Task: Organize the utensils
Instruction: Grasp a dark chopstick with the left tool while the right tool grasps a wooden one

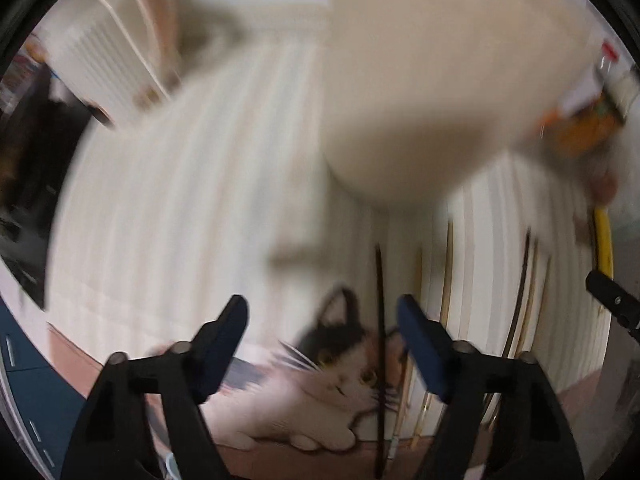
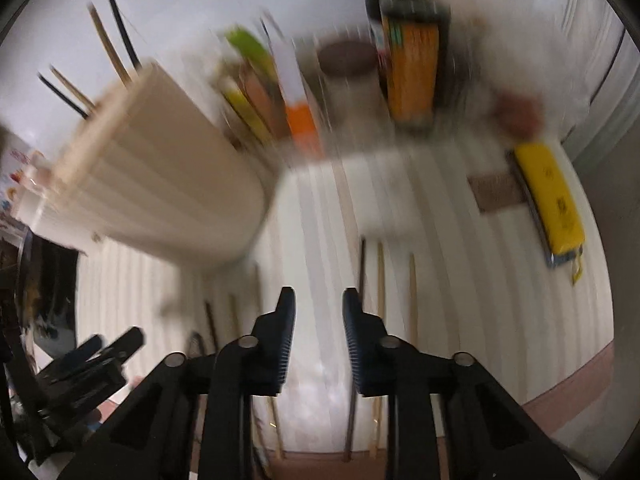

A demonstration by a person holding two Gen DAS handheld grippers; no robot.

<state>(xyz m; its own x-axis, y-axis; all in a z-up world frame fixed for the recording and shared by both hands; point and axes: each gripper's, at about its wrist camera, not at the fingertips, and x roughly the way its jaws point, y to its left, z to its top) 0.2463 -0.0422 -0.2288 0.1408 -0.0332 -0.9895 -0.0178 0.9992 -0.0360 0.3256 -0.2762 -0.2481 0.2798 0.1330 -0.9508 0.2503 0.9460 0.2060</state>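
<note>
Both my tools hang empty, left tool spread wide, right tool parted; chopsticks lie loose on the tabletop, just beyond the right tool's tips. The holder stands near, already bearing some; I'd descend squarely over one stick and close gently.

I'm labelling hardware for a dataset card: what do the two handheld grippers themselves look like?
Both share one build: matte black angular linkage arms joined by round silver pivot pins. The left gripper has smooth dark navy-blue finger pads. The right gripper has dark fingers with fine ribbing on their inner faces. No cables, markings or sleeves are visible.
</note>
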